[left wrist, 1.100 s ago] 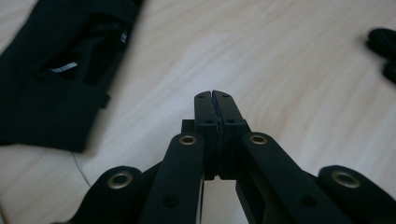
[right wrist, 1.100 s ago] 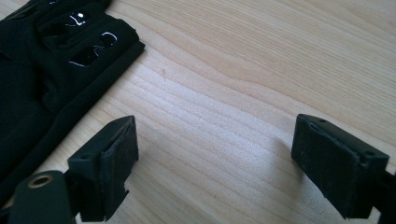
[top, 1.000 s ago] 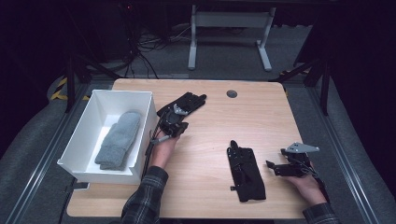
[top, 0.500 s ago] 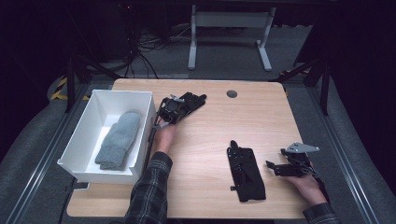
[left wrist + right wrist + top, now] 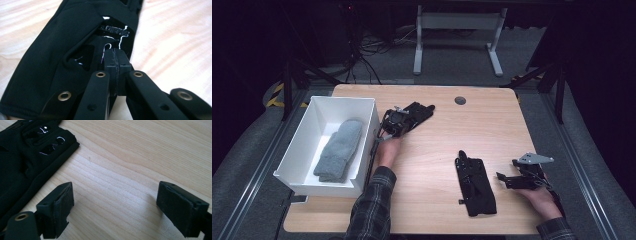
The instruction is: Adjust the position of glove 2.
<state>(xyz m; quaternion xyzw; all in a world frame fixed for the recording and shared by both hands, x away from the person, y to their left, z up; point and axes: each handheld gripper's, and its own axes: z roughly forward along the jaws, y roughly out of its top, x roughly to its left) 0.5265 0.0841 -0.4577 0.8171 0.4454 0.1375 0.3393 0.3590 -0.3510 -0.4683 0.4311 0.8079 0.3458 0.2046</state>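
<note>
1. Table (image 5: pixel 432 210): light wood top; carries every item below.
2. White bin (image 5: pixel 307 127): open box at the table's left edge, beside the left forearm.
3. Grey mitten (image 5: pixel 339 149): lies flat inside the white bin, cuff toward the person.
4. Far black glove (image 5: pixel 417 112): lies flat on the table just right of the bin's far corner, fingers pointing away and to the right. In the left gripper view its glossy printed patch sits directly beyond the jaw tips.
5. Left gripper (image 5: pixel 115 58): jaws pressed fully together, pad against pad, tips lying over the far black glove. Whether any fabric is pinched between the pads cannot be told. In the high view it sits at the glove's cuff end (image 5: pixel 394 122).
6. Near black glove (image 5: pixel 475 182): lies flat on the table's right half, lengthwise toward the person, well apart from the far one. In the right gripper view (image 5: pixel 27 157) it fills the upper left corner.
7. Right gripper (image 5: pixel 115 205): jaws spread wide, bare wood between them, nothing held; it rests low just right of the near black glove, not touching it.
</note>
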